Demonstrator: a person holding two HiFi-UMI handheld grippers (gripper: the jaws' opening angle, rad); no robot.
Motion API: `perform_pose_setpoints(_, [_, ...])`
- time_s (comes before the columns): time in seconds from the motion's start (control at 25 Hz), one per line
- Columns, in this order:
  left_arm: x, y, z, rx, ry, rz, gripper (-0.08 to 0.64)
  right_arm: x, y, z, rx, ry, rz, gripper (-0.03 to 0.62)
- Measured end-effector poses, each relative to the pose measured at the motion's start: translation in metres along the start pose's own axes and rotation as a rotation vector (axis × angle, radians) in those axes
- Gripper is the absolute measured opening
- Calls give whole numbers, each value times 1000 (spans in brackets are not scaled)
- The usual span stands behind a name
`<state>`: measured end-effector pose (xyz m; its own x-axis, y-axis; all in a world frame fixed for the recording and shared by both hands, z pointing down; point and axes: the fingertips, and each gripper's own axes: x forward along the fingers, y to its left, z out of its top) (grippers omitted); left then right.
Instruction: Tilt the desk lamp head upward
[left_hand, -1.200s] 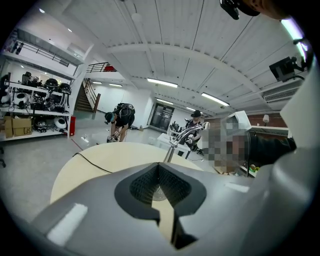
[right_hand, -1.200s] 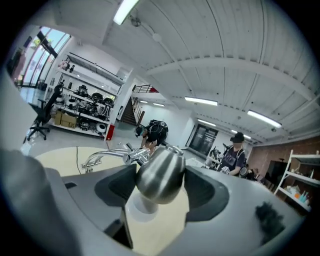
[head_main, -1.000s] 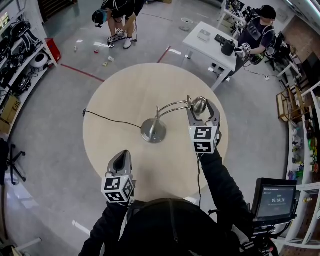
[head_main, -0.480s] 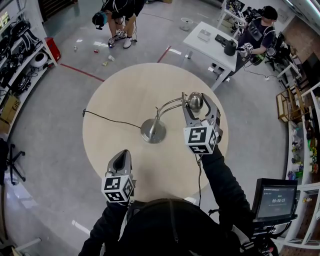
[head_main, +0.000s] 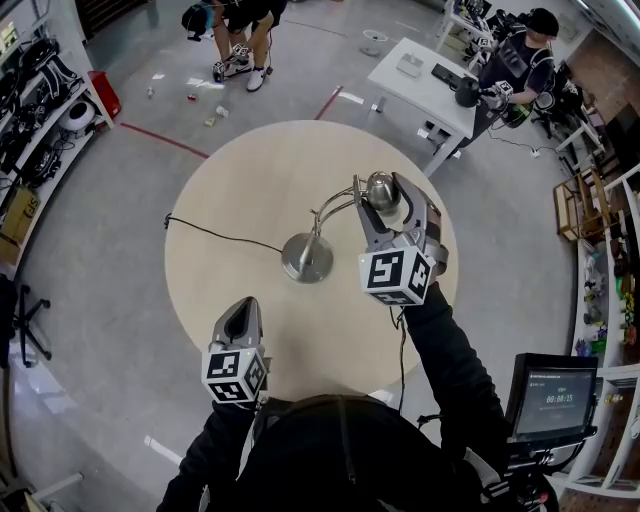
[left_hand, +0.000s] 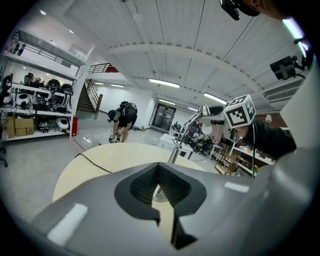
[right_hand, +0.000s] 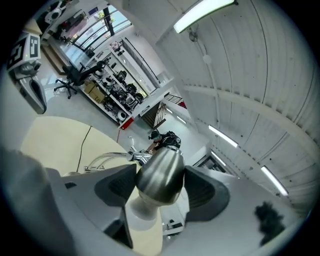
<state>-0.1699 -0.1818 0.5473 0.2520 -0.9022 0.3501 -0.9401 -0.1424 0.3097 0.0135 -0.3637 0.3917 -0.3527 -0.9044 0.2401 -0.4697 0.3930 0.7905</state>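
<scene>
A chrome desk lamp stands on the round wooden table (head_main: 210, 190): its round base (head_main: 307, 257) sits near the middle and twin arched arms rise to the right. My right gripper (head_main: 388, 198) is shut on the lamp head (head_main: 380, 186), one jaw on each side. In the right gripper view the steel lamp head (right_hand: 160, 172) is pinched between the dark pads (right_hand: 118, 187), its narrow end pointing up and the white bulb end toward the camera. My left gripper (head_main: 241, 314) hovers near the table's front edge, shut and holding nothing; its view shows the lamp's arms (left_hand: 186, 131).
The lamp's black cord (head_main: 220, 237) runs left across the table to its edge. Beyond the table a white desk (head_main: 425, 90) has a person (head_main: 515, 65) working at it, and another person (head_main: 235, 20) bends over the floor. Shelving (head_main: 35, 110) lines the left wall; a monitor (head_main: 548, 395) stands at lower right.
My right gripper has moved up and slightly left with the lamp head in it, and the head now sits higher, with its arms raised. The left gripper has stayed put.
</scene>
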Motion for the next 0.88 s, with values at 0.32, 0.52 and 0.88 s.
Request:
perform_pose_setpoints(0.32, [-3,1,-1,-9,-1,8,8,2,5,21,-116,-20,22,314])
perform_pose_setpoints(0.52, [-2,6,-3,-15,-3,16,8,7,10,31,-171,-32,34,313])
perform_pose_setpoints(0.88, [-10,10,-2,-22,-2,33,8,7,14,52,-277,-60,68,313])
